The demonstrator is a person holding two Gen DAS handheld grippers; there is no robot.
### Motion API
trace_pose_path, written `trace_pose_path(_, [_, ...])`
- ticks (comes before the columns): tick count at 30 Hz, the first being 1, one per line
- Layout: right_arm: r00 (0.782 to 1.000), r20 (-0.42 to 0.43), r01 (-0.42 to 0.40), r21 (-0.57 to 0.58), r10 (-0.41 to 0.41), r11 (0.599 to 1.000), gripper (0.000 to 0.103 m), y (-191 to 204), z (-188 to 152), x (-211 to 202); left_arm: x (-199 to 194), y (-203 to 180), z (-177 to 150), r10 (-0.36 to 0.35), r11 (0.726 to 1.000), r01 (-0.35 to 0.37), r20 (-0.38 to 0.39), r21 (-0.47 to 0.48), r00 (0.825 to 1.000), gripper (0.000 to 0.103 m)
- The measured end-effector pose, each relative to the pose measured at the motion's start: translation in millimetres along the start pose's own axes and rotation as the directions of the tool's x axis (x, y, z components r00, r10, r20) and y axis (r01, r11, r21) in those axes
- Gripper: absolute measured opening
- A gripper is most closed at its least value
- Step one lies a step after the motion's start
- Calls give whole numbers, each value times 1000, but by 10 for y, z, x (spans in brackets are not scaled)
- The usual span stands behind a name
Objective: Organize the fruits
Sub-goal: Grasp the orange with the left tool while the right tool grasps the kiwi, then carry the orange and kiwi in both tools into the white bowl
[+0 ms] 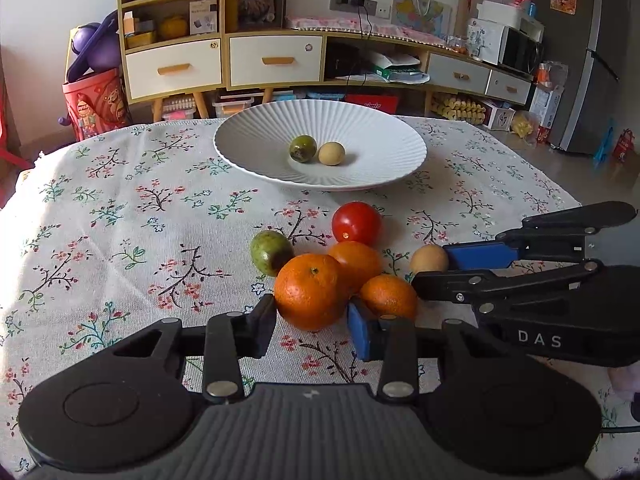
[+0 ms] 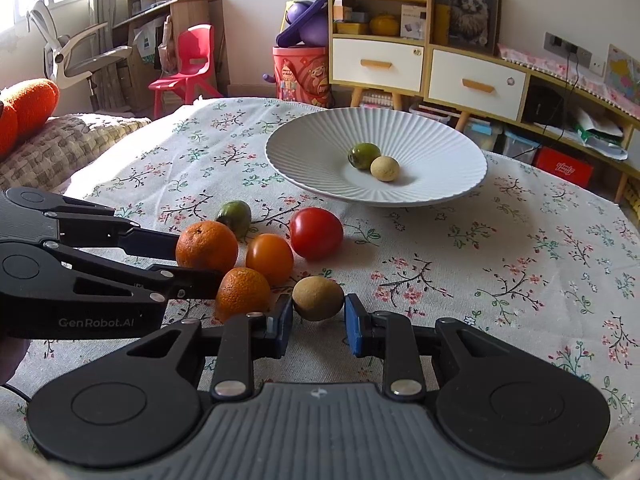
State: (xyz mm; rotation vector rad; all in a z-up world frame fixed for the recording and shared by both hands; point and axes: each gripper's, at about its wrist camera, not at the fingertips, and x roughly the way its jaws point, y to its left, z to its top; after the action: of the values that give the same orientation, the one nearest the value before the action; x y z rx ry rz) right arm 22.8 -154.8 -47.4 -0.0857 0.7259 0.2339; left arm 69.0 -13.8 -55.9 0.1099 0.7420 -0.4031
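A white ribbed plate [image 1: 248, 148] [image 2: 452, 184] holds a green fruit [image 1: 303, 148] and a tan round fruit [image 1: 331, 153]. On the cloth lie a red tomato [image 1: 357, 223], a green fruit [image 1: 269, 251], a small orange fruit [image 1: 358, 260] and a small tangerine [image 1: 390, 295]. My left gripper [image 1: 312, 326] has its pads against the sides of a big orange [image 1: 310, 290] [image 2: 206, 246]. My right gripper [image 2: 318, 322] has its pads at both sides of a tan round fruit [image 2: 318, 298] [image 1: 429, 259] that rests on the cloth.
The table carries a floral cloth [image 1: 120, 216]. Behind it stand a wooden sideboard with drawers [image 1: 276, 60], a red bucket [image 1: 96, 100] and a red chair [image 2: 188, 68]. A quilted cushion [image 2: 60, 140] lies left of the table.
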Motion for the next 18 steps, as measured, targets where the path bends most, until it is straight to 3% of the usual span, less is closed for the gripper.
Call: trace_pose_path(18, [999,36,-7,44,6,999,25,-66,150,-85,-79,6,182,0,1000,0,14,-23,1000,24])
